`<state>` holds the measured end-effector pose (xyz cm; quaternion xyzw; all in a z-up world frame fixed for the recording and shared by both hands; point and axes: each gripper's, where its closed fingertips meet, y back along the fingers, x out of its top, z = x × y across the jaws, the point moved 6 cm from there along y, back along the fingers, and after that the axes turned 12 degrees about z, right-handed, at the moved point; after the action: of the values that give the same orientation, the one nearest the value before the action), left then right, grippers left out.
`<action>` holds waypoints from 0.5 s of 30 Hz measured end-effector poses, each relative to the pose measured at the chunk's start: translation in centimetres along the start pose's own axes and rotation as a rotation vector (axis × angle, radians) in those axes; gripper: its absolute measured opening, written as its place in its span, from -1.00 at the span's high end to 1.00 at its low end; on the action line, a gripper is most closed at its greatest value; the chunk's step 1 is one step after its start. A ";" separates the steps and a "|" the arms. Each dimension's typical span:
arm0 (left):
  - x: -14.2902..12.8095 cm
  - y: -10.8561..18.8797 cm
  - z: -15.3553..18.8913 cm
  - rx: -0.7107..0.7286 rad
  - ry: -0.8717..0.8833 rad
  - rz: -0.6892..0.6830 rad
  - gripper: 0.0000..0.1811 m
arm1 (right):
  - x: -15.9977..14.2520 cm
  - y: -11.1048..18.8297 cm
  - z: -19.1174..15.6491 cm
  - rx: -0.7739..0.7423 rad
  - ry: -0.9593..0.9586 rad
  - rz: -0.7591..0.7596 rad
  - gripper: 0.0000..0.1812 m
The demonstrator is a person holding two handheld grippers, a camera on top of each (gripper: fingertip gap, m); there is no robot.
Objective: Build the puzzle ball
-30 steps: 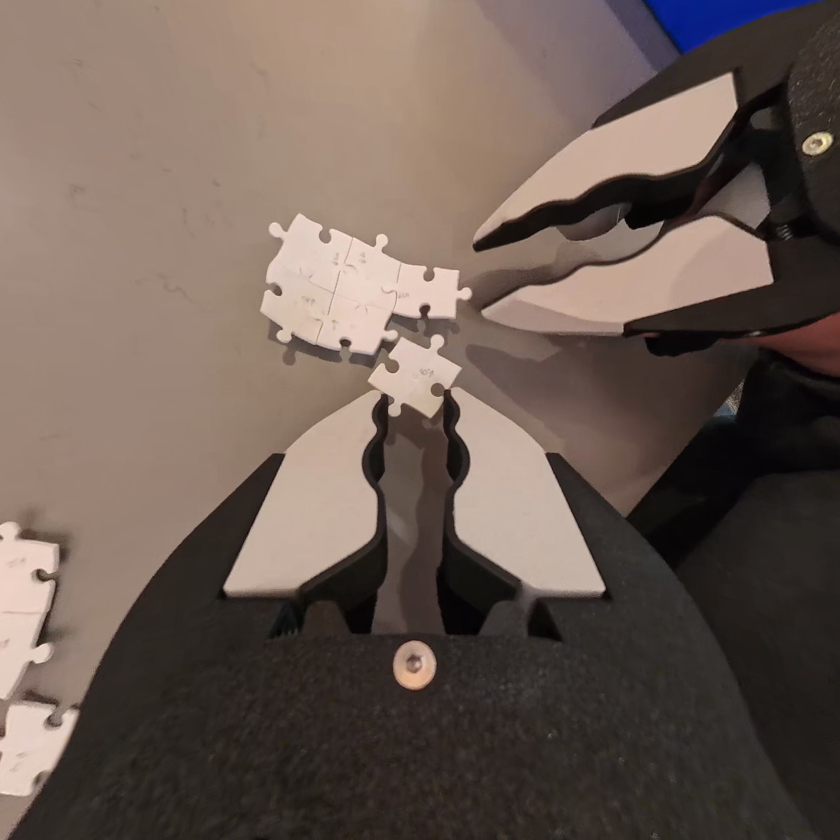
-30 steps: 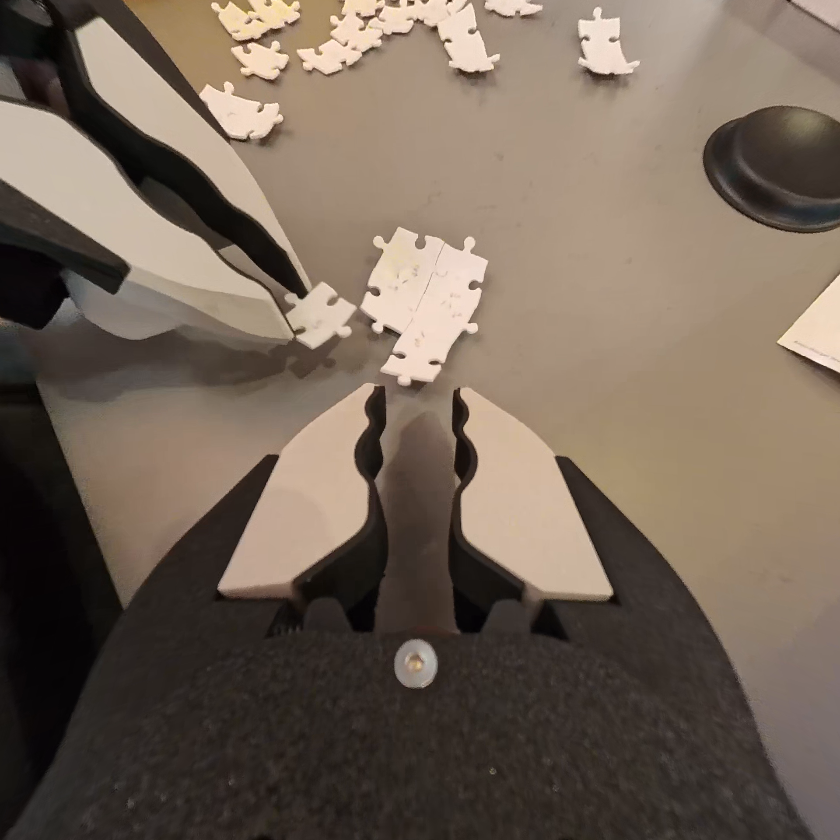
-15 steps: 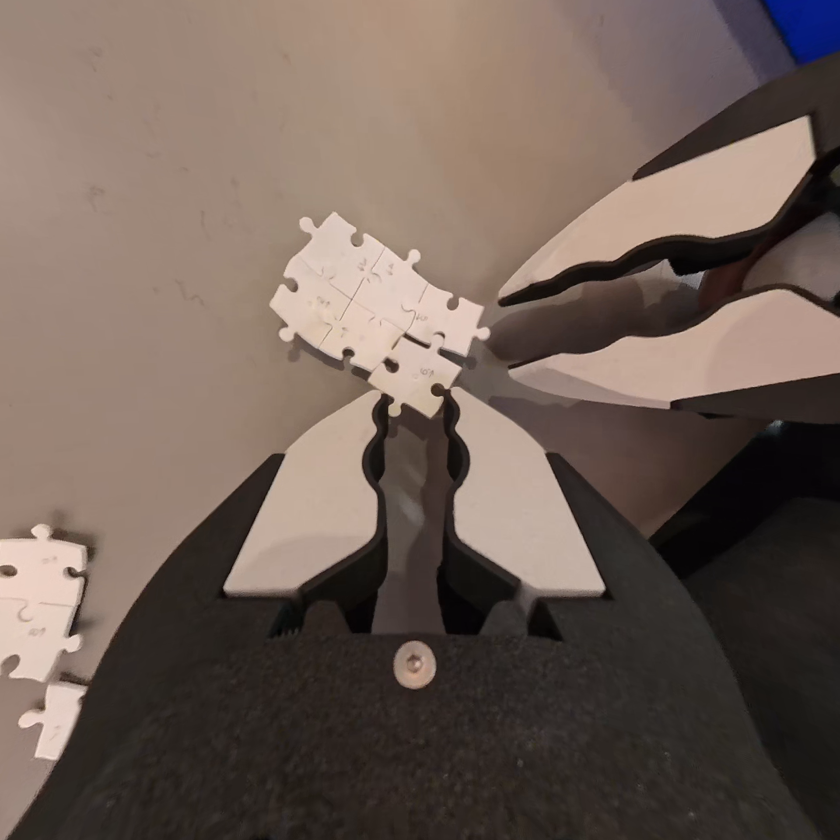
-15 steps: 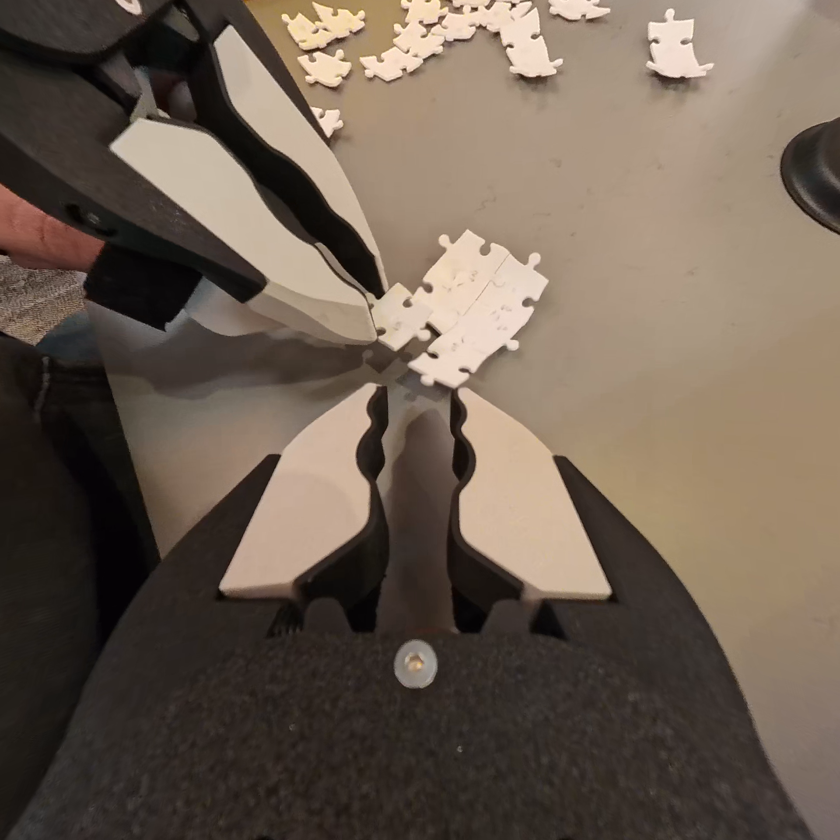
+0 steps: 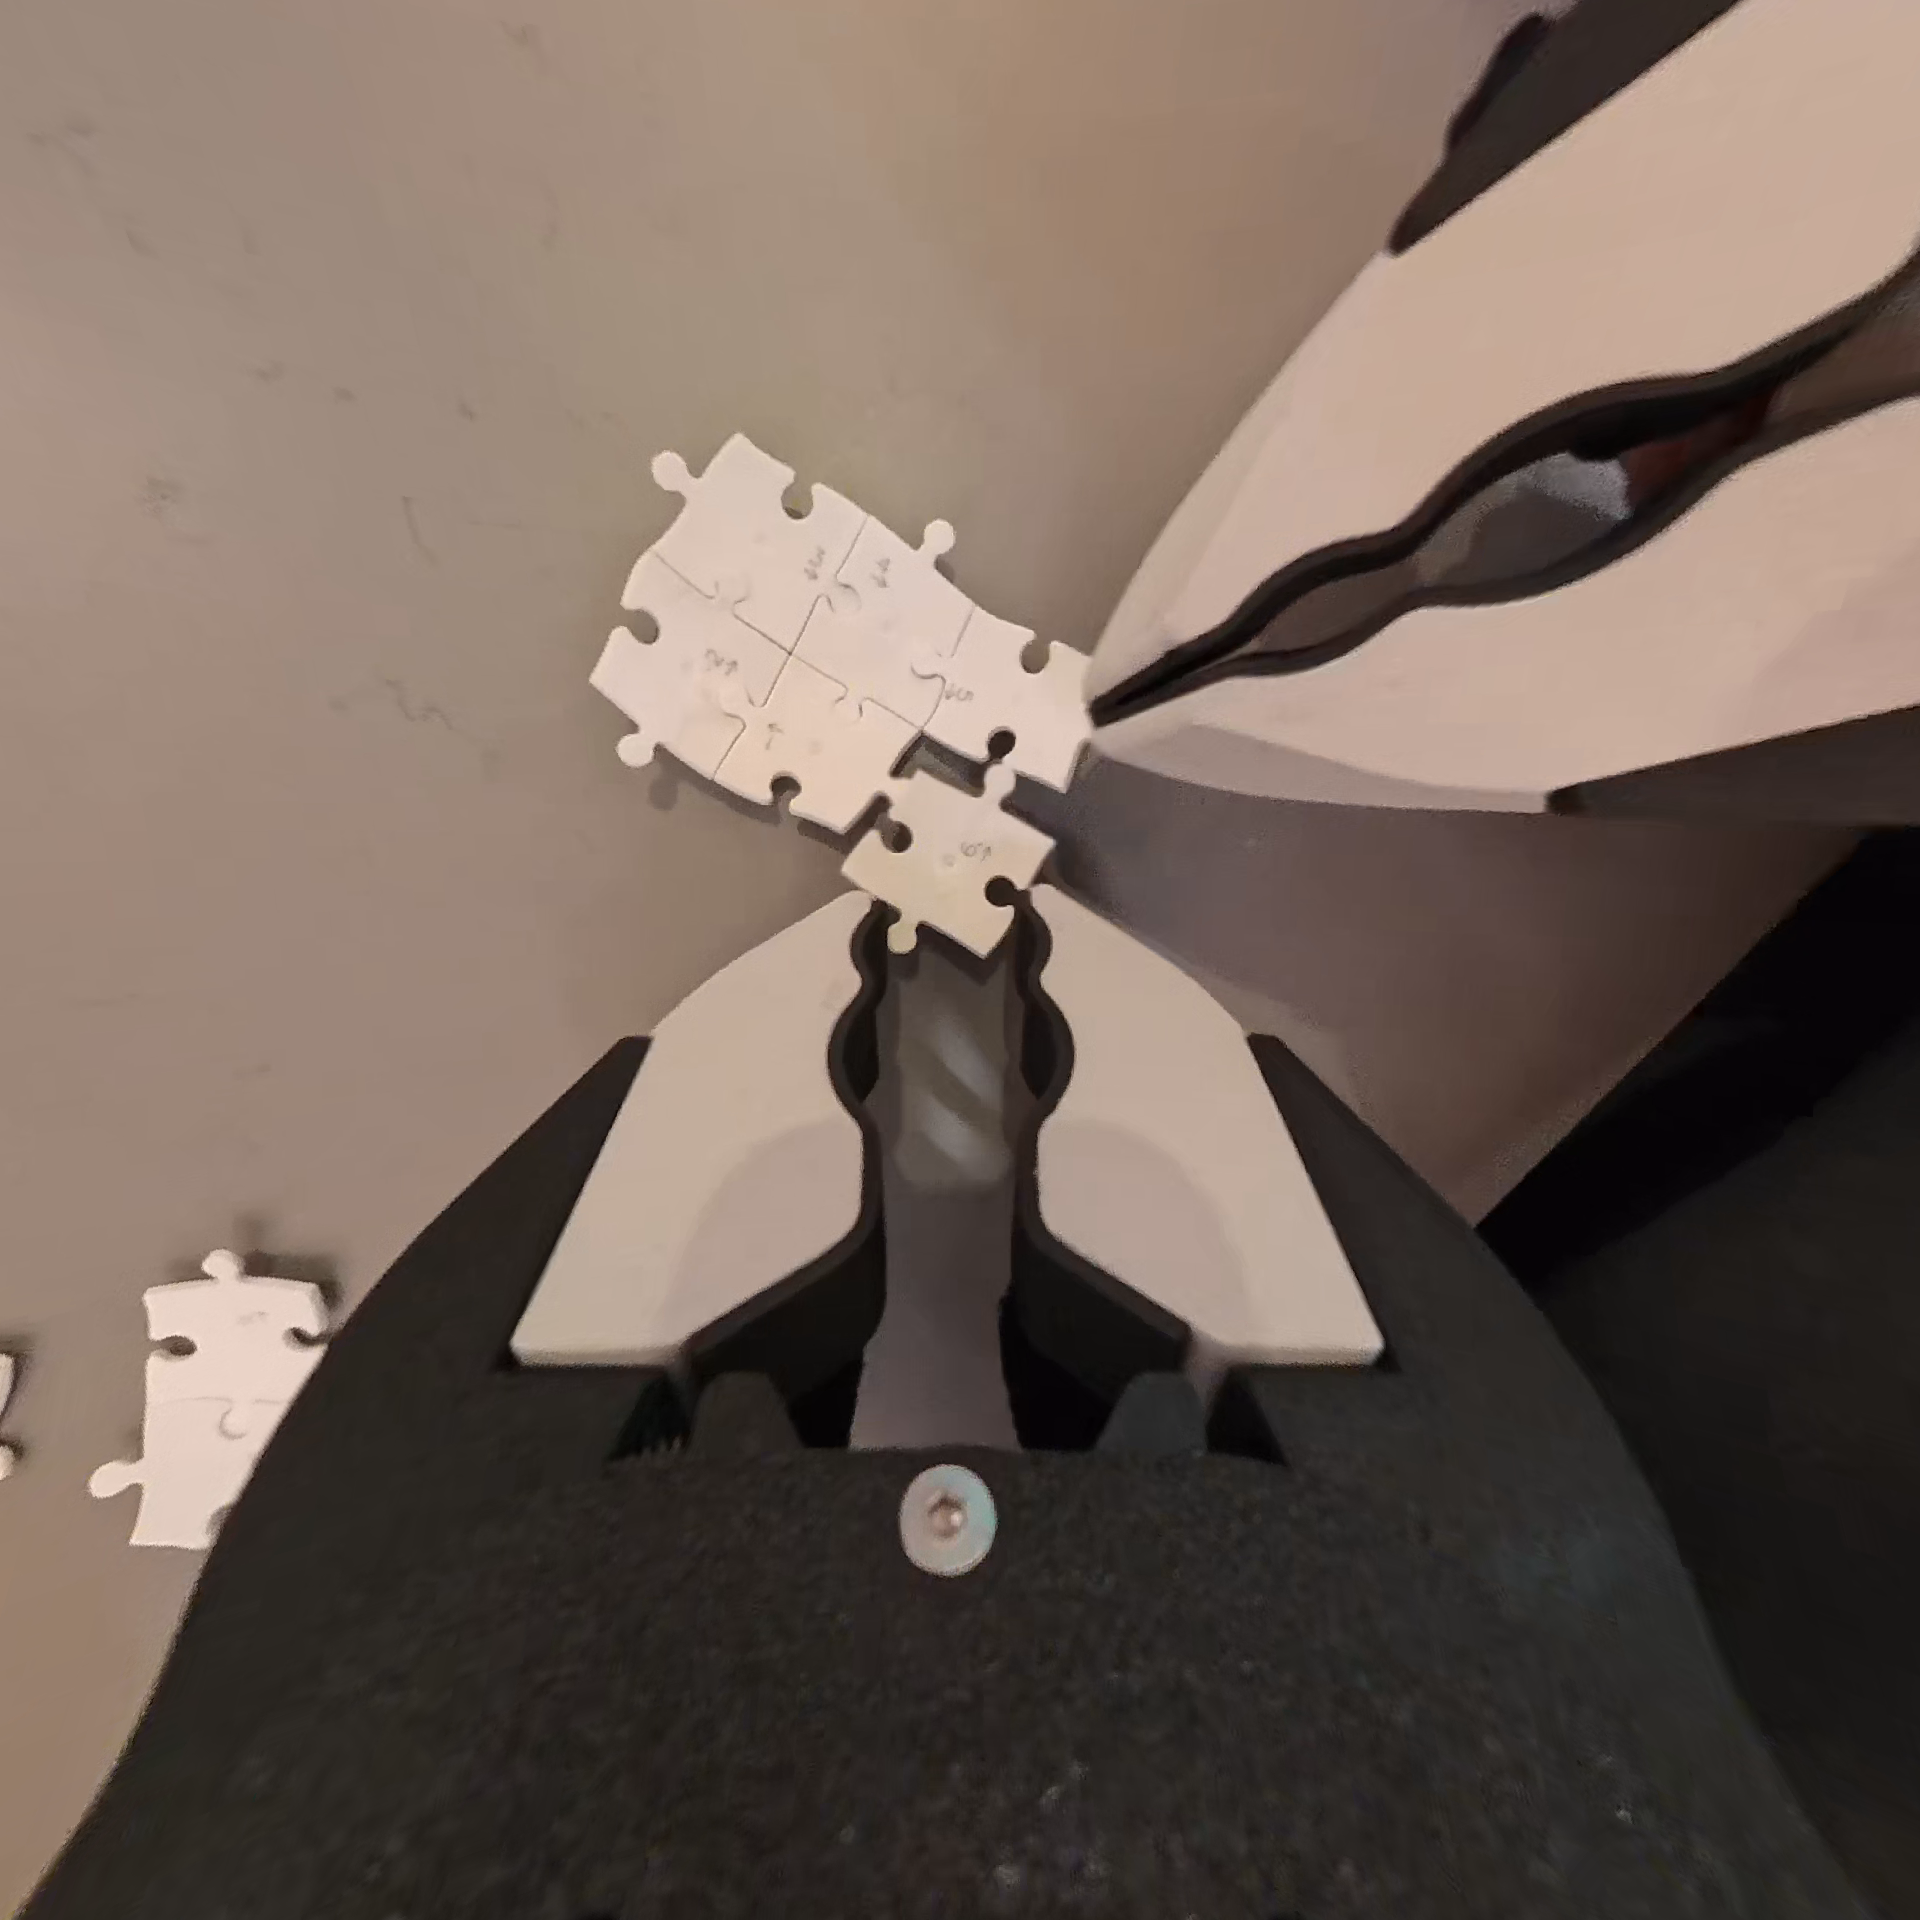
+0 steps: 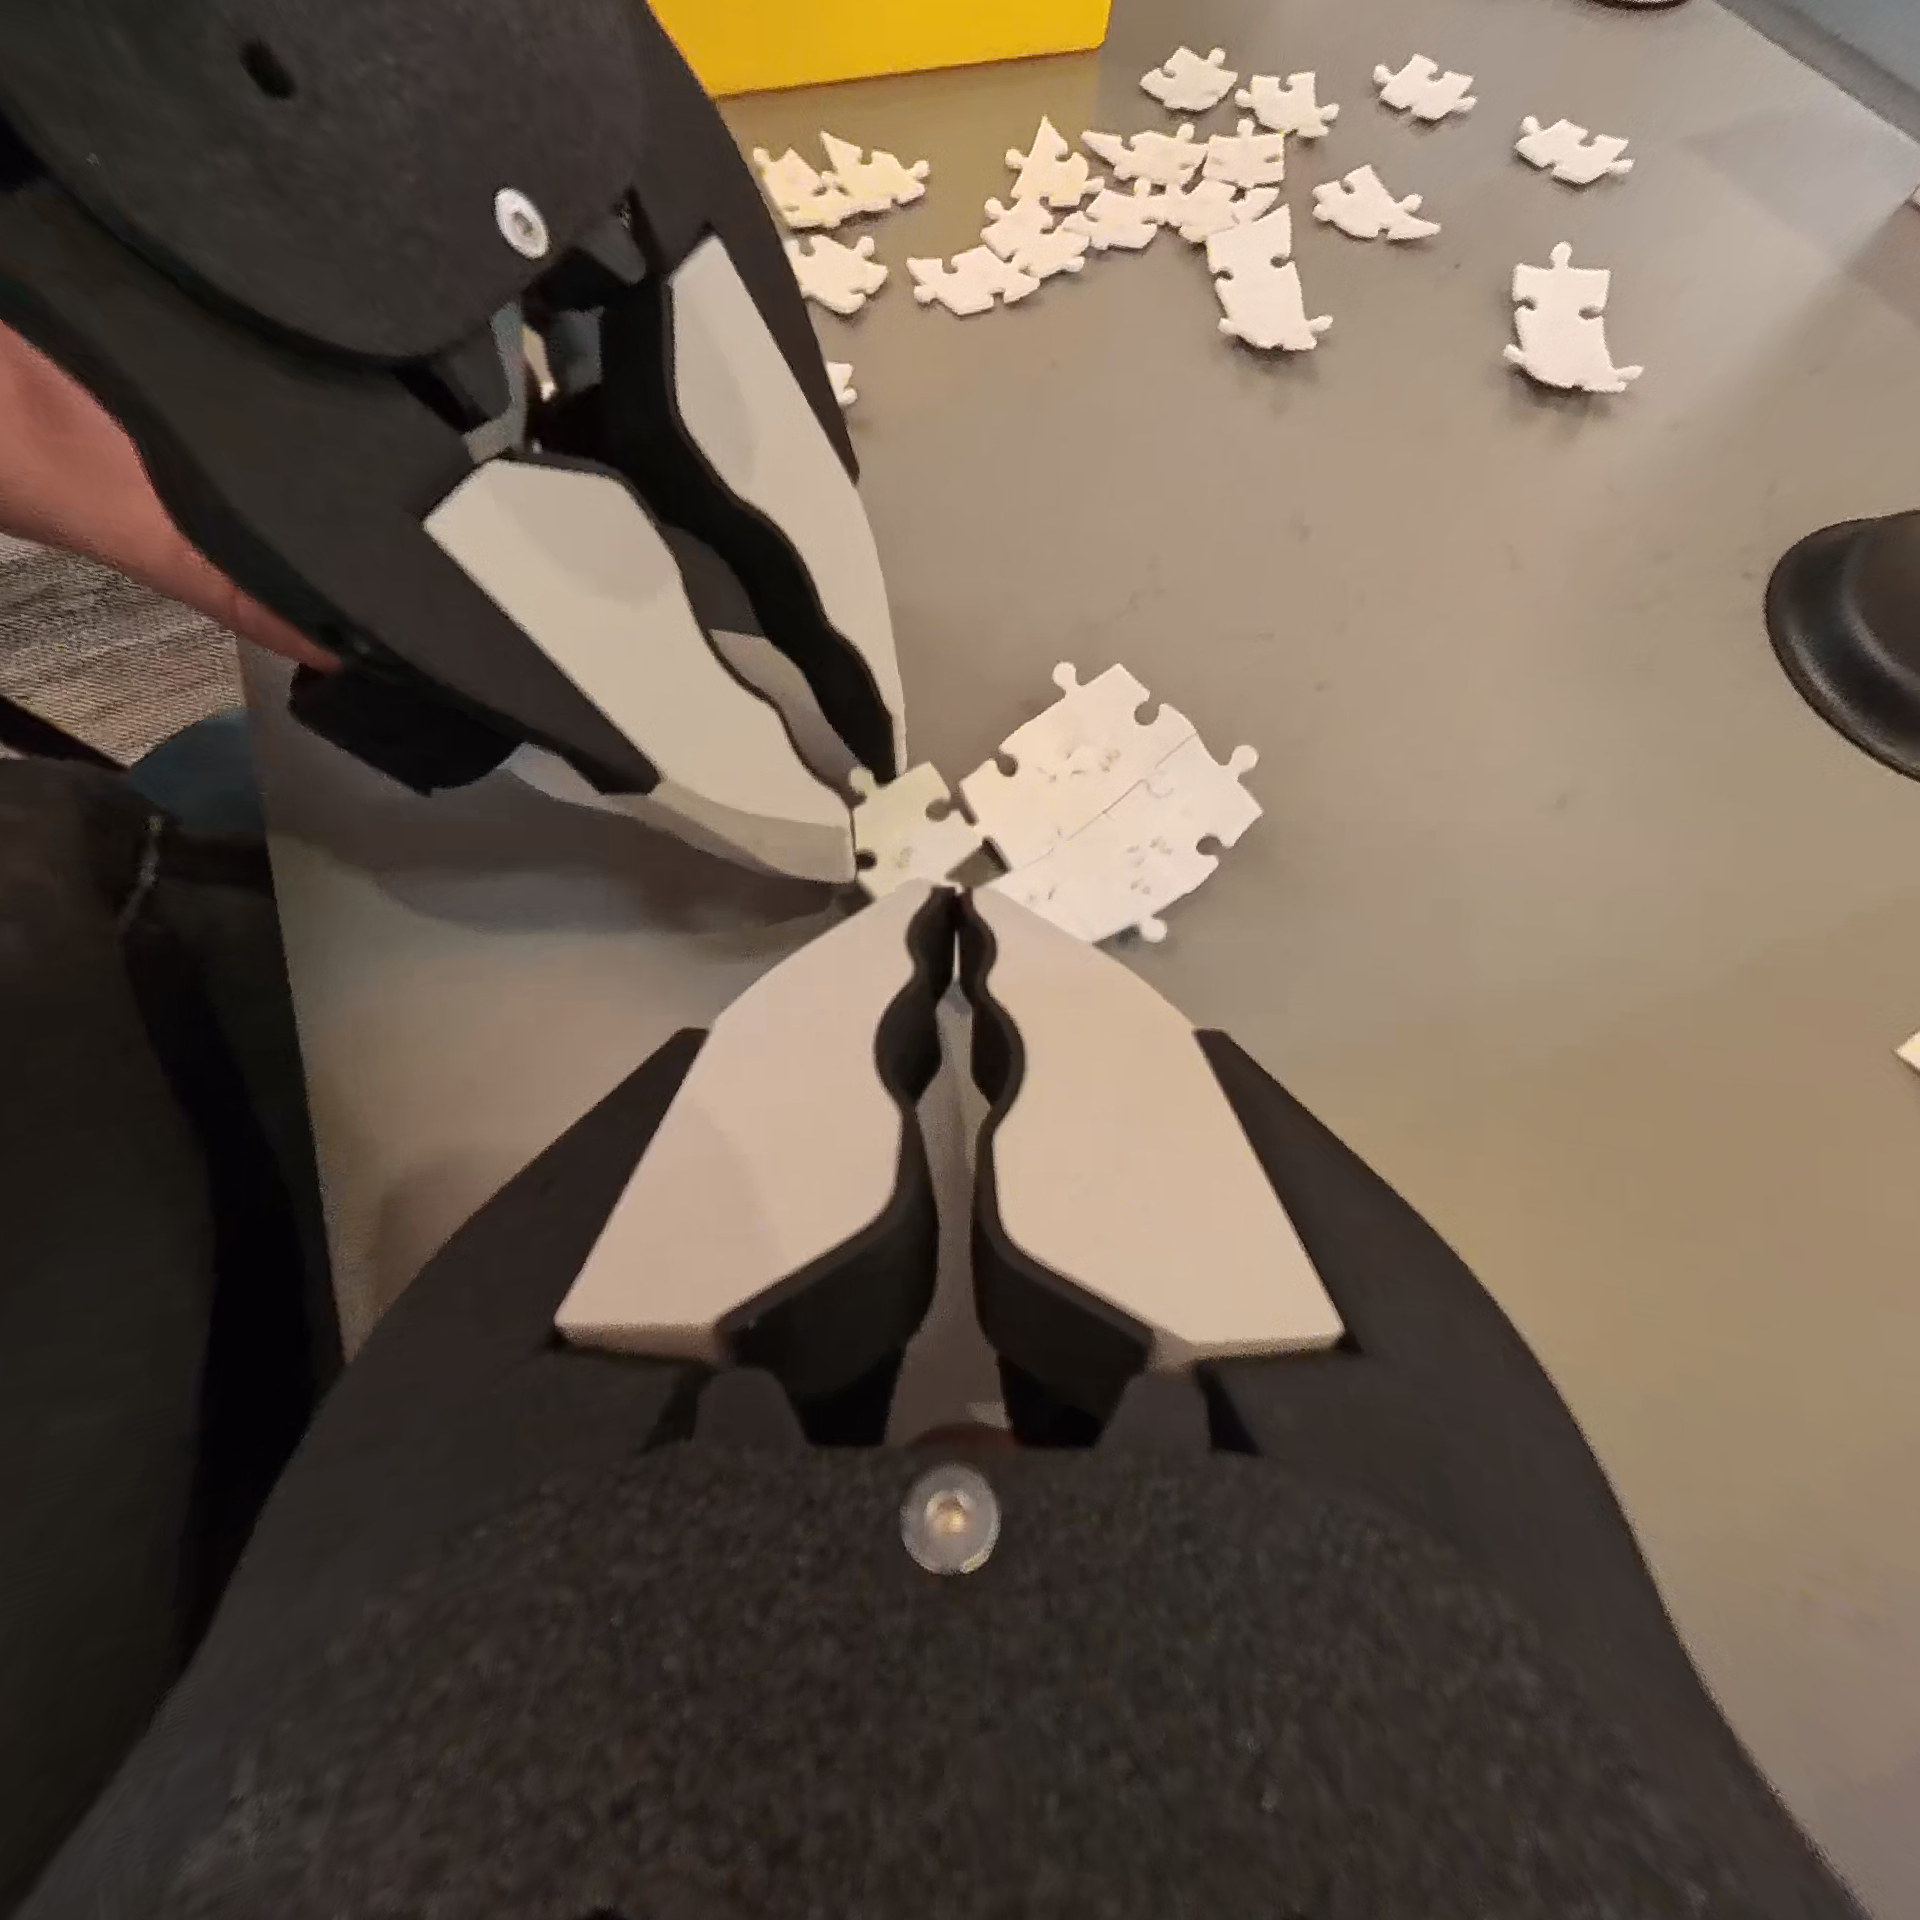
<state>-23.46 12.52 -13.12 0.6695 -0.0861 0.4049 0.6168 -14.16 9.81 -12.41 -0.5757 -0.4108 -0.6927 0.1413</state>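
Observation:
A joined patch of several white puzzle pieces (image 5: 810, 665) lies on the grey table (image 5: 312, 416); it also shows in the right wrist view (image 6: 1112, 810). My left gripper (image 5: 951, 920) is shut on a single white puzzle piece (image 5: 951, 868) and holds it against the patch's near edge, beside a notch. My right gripper (image 6: 954, 904) is shut on the patch's near corner. In the left wrist view the right gripper (image 5: 1091, 712) comes in from the right. In the right wrist view the left gripper (image 6: 878, 790) comes in from the upper left with the single piece (image 6: 909, 831).
Several loose white pieces (image 6: 1143, 208) and joined pairs (image 6: 1262, 291) lie at the far side of the table, before a yellow box (image 6: 883, 42). A black round object (image 6: 1849, 665) sits at the right. More pieces (image 5: 229, 1382) lie at my lower left. The table edge runs close on the near side. Some 4 cm of space lies between my two pairs of fingers. The black round object (image 6: 1849, 665) is about equally far from each gripper, around 25 cm.
My right gripper has moved in and closed on the patch's corner. My left gripper has carried the single piece up against the patch. The patch has turned slightly.

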 end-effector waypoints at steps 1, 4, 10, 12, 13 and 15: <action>0.1 -0.1 0.0 -0.008 0.003 -0.001 0.75 | 0.0 -0.3 0.1 0.010 -0.004 -0.009 1.00; 0.3 -0.3 -0.1 -0.025 0.008 -0.002 0.75 | -0.2 -1.0 0.9 -0.004 0.019 -0.065 1.00; 1.1 0.2 -0.1 -0.016 0.015 -0.009 0.75 | -0.3 -0.9 2.4 -0.042 -0.004 -0.097 1.00; 1.3 0.3 0.0 -0.022 0.031 -0.005 0.75 | -0.9 -0.7 2.8 -0.044 -0.049 -0.114 1.00; 1.4 0.3 0.2 -0.027 0.041 -0.006 0.75 | -1.1 -0.7 2.8 -0.035 -0.067 -0.113 1.00; 1.4 0.1 0.5 -0.036 0.061 -0.016 0.75 | -1.4 -0.7 2.6 -0.024 -0.079 -0.116 1.00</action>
<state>-22.37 12.59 -12.14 0.6461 -0.0693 0.4187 0.6344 -12.45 11.73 -13.93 -0.5795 -0.4404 -0.6814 0.0777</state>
